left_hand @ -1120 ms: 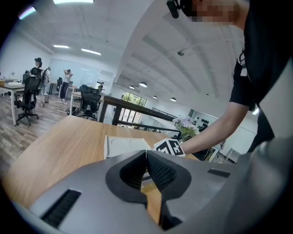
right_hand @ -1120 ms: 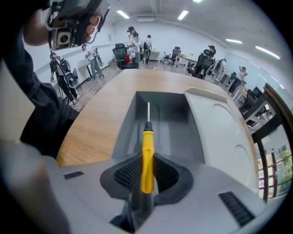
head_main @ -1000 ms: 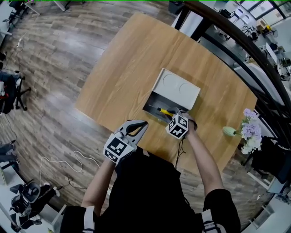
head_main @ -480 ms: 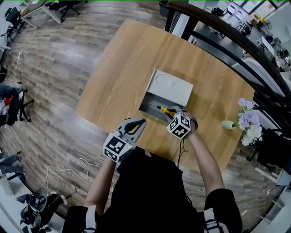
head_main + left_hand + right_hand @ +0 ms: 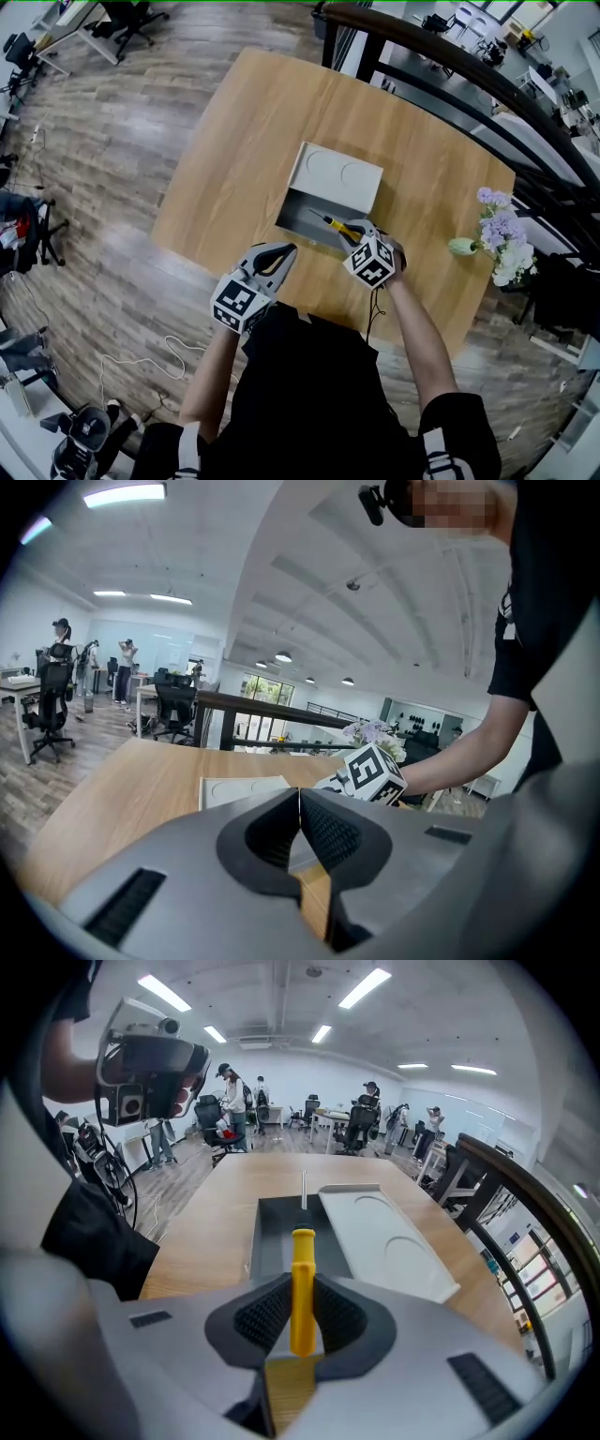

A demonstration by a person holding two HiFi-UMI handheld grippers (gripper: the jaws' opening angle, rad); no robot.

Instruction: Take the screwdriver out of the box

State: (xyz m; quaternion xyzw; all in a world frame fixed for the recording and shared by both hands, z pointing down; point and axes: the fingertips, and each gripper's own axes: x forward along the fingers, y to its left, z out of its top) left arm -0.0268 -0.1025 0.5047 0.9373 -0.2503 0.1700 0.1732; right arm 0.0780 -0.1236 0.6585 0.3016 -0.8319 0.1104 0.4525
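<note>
A grey box (image 5: 298,211) stands open on the wooden table (image 5: 234,150), its light lid (image 5: 335,175) tilted back on the far side. My right gripper (image 5: 358,234) is shut on the yellow handle of the screwdriver (image 5: 337,226), held above the box's near end. In the right gripper view the handle (image 5: 302,1269) stands between the ribbed pads of my right gripper (image 5: 302,1282), and the steel shaft points out over the box (image 5: 277,1232). My left gripper (image 5: 284,250) hovers near the table's front edge, left of the box. Its jaws (image 5: 300,791) are shut on nothing.
A small vase of lilac and white flowers (image 5: 497,234) stands at the table's right edge. A dark railing (image 5: 441,56) runs behind the table. In the left gripper view the right gripper's marker cube (image 5: 370,772) shows ahead. Office chairs and people are far off.
My right gripper has lifted upward with the screwdriver, its handle now clear above the box. The left gripper has drifted slightly.
</note>
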